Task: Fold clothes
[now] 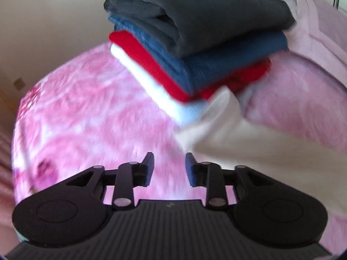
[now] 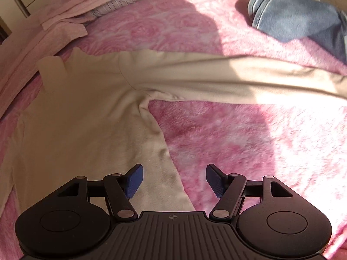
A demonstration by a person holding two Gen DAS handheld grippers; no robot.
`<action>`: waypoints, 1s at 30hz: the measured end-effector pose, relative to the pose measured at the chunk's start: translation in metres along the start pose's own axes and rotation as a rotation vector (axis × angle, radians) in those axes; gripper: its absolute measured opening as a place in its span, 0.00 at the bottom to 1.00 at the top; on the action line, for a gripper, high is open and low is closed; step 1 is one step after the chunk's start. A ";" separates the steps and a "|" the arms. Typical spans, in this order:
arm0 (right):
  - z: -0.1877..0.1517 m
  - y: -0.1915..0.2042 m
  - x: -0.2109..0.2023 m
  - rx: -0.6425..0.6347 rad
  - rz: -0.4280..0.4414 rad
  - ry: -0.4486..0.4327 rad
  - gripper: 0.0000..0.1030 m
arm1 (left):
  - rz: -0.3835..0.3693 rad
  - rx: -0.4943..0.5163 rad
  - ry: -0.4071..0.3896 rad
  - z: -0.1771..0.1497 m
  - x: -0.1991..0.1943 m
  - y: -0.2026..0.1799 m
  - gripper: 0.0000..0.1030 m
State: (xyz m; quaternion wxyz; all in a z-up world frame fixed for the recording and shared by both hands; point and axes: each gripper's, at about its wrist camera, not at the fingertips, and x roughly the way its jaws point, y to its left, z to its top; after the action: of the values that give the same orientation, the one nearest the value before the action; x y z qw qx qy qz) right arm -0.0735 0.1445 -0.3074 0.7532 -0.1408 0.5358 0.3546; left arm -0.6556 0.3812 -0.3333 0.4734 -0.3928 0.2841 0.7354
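A cream long-sleeved top [image 2: 82, 117] lies spread flat on the pink blanket [image 2: 249, 143], one sleeve [image 2: 227, 82] stretched out to the right. My right gripper [image 2: 174, 179] is open and empty, hovering over the top's side edge below the armpit. In the left wrist view my left gripper [image 1: 169, 166] is open and empty above the blanket [image 1: 97, 112], and a sleeve end of the cream top [image 1: 234, 138] lies just to its right. A stack of folded clothes [image 1: 195, 43], dark grey over blue, red and white, sits beyond it.
A folded pair of jeans [image 2: 299, 19] lies at the far right of the bed. A pale pink sheet [image 2: 43, 26] bunches along the far left edge. A pale pink pillow [image 1: 303, 99] lies right of the stack. A wall [image 1: 43, 21] stands behind.
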 end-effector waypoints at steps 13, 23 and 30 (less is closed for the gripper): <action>-0.141 0.005 -0.015 -0.514 -0.001 0.090 0.64 | -0.717 0.708 0.302 -0.224 -0.117 -0.123 0.09; -0.149 -0.056 -0.086 -0.458 0.066 0.190 0.65 | -0.393 0.714 0.320 -0.233 -0.216 -0.078 0.10; -0.091 -0.061 -0.196 -0.449 0.208 0.045 0.65 | -0.457 0.644 0.176 -0.213 -0.336 -0.099 0.32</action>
State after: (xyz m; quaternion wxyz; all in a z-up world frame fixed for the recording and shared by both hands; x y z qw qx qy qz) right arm -0.1305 -0.0282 -0.1749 0.6505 -0.2565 0.4718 0.5371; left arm -0.4171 0.0925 -0.1664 0.6974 -0.3388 0.4450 0.4482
